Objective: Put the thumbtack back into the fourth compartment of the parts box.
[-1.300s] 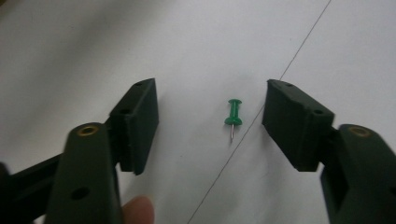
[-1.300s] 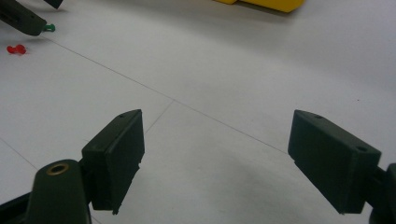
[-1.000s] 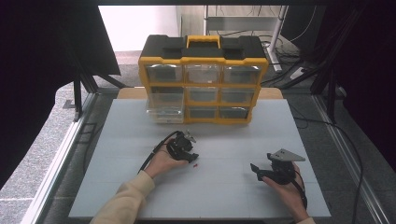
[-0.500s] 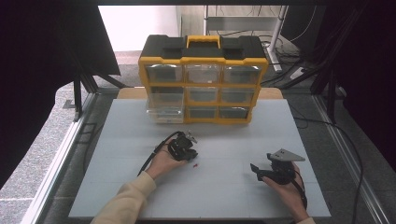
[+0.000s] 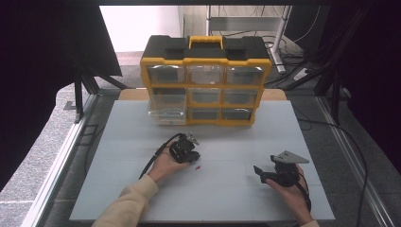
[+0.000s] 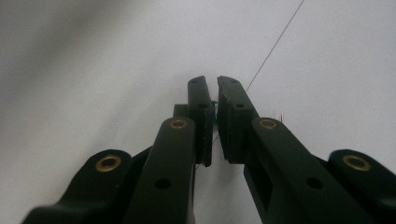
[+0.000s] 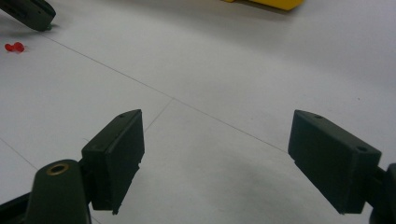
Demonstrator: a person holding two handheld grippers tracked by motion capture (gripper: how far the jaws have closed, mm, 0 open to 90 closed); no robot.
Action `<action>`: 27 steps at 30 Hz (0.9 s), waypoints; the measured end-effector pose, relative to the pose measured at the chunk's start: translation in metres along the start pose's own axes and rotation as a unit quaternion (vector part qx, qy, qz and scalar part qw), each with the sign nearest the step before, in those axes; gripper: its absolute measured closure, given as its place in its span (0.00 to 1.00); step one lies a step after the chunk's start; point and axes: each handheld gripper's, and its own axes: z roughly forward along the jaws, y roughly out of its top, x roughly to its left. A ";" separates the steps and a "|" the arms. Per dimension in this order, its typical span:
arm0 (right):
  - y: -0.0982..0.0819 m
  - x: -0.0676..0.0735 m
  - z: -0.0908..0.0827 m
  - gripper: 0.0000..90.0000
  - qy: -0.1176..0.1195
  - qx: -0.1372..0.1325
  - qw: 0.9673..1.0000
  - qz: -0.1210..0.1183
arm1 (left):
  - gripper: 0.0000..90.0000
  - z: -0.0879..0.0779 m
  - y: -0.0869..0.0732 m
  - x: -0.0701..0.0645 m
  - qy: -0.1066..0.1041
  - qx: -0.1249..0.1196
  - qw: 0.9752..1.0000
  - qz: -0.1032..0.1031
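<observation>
My left gripper [image 5: 190,158] sits at the middle of the white table [image 5: 236,203], tips pointing down at the surface. In the left gripper view its jaws [image 6: 212,84] are nearly together, with a tiny green thing [image 6: 215,120] pinched between the pads. It is too small to identify. A small red pushpin [image 5: 197,167] lies on the table just right of that gripper, and in the right gripper view the red pushpin [image 7: 14,46] is at far left. My right gripper [image 5: 265,176] rests near the front right. Its jaws [image 7: 215,158] are wide apart and hold nothing.
A yellow and black organizer [image 5: 205,80] with clear drawers stands at the back of the table. Its lower left drawer [image 5: 165,112] is pulled out. Dark curtains and metal frame rails border both sides.
</observation>
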 end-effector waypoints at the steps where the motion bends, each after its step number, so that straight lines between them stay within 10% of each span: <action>1: 0.000 0.000 0.000 0.21 0.000 0.000 1.000 0.000 | 0.93 0.000 0.000 0.000 0.001 0.000 1.000 0.000; 11: 0.000 0.000 0.000 0.21 0.000 0.000 1.000 0.000 | 0.93 -0.005 0.000 0.002 -0.004 -0.010 1.000 -0.006; 27: 0.000 0.000 0.000 0.21 -0.001 -0.001 1.000 0.000 | 0.93 -0.043 -0.003 0.005 -0.013 -0.093 0.995 -0.029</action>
